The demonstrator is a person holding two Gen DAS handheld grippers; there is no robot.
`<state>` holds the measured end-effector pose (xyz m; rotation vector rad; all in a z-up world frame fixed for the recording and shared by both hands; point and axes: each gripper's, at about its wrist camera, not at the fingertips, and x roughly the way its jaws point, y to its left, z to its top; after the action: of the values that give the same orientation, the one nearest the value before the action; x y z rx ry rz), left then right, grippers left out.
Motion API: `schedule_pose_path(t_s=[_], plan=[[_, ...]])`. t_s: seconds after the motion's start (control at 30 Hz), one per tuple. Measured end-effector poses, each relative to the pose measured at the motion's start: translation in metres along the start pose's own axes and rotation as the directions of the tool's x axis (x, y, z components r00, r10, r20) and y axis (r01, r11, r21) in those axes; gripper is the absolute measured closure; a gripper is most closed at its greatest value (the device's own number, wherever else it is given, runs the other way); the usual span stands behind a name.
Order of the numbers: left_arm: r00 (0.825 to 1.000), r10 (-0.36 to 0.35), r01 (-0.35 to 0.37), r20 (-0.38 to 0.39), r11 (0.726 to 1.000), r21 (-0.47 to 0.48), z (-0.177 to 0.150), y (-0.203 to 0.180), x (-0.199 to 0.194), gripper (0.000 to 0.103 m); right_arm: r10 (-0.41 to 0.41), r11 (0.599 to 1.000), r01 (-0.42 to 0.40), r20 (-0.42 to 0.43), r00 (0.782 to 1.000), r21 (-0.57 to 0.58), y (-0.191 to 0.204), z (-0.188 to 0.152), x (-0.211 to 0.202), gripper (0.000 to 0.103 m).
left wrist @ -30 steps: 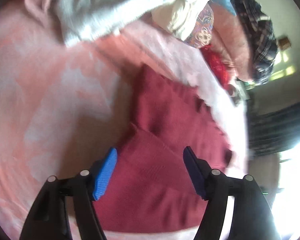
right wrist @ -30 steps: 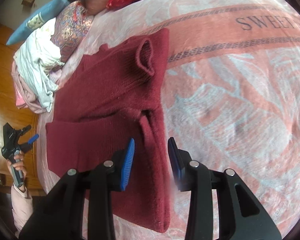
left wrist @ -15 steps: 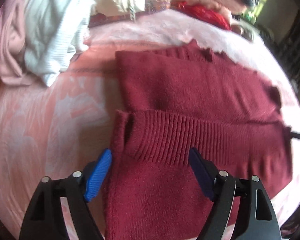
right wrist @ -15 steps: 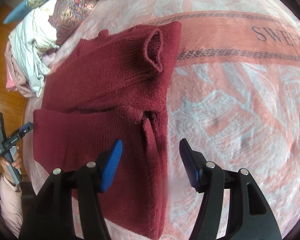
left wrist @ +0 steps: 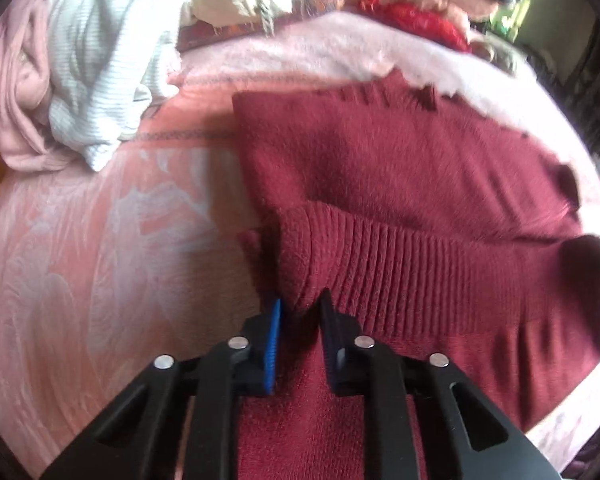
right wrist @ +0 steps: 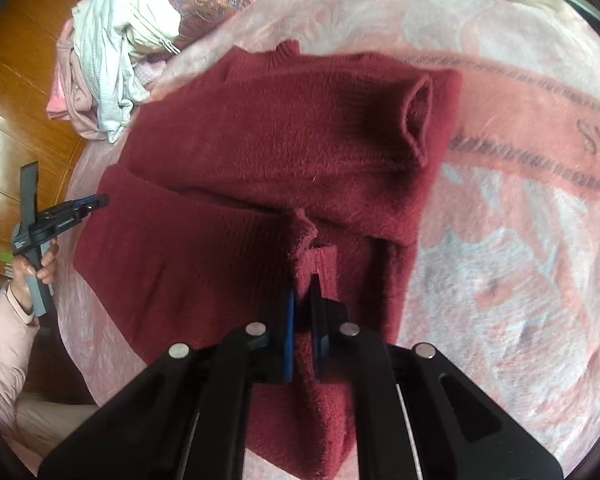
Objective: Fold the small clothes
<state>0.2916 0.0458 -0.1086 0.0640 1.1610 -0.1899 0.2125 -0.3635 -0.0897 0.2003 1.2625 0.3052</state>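
A dark red knit sweater lies flat on a pink patterned blanket, one sleeve folded across its body with the cuff gaping. Its ribbed hem is turned up over the body. My left gripper is closing on the hem's left corner, and a bunch of knit is pinched between its pads. My right gripper is closing on the hem's other corner, with a ridge of fabric squeezed between its nearly touching pads. In the right wrist view the left gripper shows at the sweater's left edge, held by a hand.
A heap of pale clothes lies at the blanket's far left, also seen in the right wrist view. Pillows and a red cloth line the back. The bed's edge drops to a wooden floor. A pink sleeve is at lower left.
Both grippers stood wide open over the sweater; now each has come down to a hem corner and its jaws have come together on the knit, bunching it up.
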Motion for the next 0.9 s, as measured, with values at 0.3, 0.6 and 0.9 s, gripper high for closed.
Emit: schedule_pose_path(t_s=[0.3, 0.6, 0.9], plan=[[1.0, 0.007, -0.007, -0.009, 1.0, 0.023, 0.0, -0.007, 0.012, 0.062, -0.058, 0.998, 0.06, -0.069, 0.996, 0.022, -0.011, -0.005, 0.026, 0.085], [0.999, -0.006, 0.006, 0.054, 1.0, -0.008, -0.007, -0.004, -0.009, 0.092, 0.056, 0.998, -0.056, 0.035, 0.998, -0.019, -0.005, -0.01, -0.023, 0.097], [0.969, -0.076, 0.096, 0.237, 0.993, -0.071, 0.001, 0.004, -0.064, 0.092, 0.097, 0.994, -0.104, 0.177, 0.979, 0.03, -0.022, -0.005, -0.068, 0.097]])
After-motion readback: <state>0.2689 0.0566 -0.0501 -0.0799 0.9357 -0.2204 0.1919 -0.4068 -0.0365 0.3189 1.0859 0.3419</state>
